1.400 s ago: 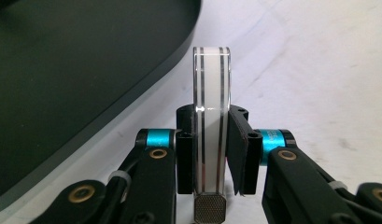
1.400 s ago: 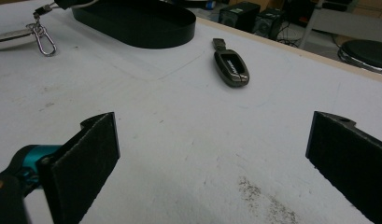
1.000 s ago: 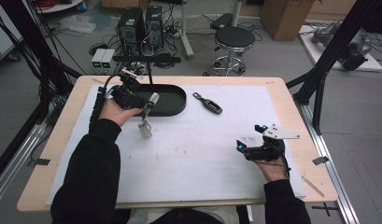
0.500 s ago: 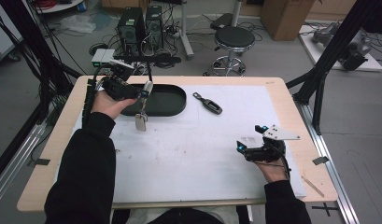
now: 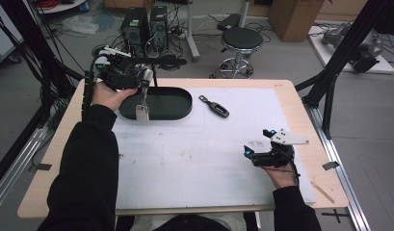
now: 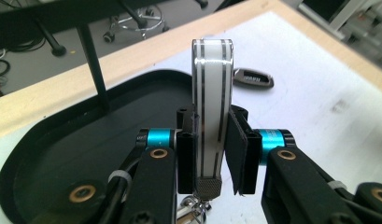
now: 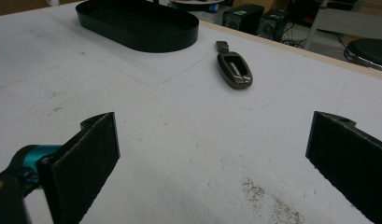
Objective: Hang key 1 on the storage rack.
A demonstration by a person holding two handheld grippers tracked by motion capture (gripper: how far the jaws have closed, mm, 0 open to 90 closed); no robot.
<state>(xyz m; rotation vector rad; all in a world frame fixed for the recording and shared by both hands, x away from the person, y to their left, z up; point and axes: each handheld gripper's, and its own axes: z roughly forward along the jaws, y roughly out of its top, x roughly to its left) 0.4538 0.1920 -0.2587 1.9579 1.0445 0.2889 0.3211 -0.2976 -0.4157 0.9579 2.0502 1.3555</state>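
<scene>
My left gripper (image 5: 145, 79) is raised above the left end of a black oval tray (image 5: 183, 111) and is shut on a flat white fob with grey stripes (image 5: 147, 76). In the left gripper view the white fob (image 6: 212, 102) stands upright between the pads, with a knurled metal end at the bottom. A pale tag (image 5: 142, 113) dangles from it over the tray's front rim. A dark key fob (image 5: 214, 106) lies on the white mat to the right of the tray. My right gripper (image 5: 258, 153) rests open on the mat at the right, its jaws wide apart and empty.
The tray (image 7: 137, 28) and the dark key fob (image 7: 235, 70) lie beyond my right gripper (image 7: 216, 135) in its own view. A white mat (image 5: 194, 159) covers the wooden table. A stool and computer cases stand on the floor behind the table.
My left gripper has risen and moved back and to the left with the white fob, and the hanging tag came up with it. The right gripper has stayed put.
</scene>
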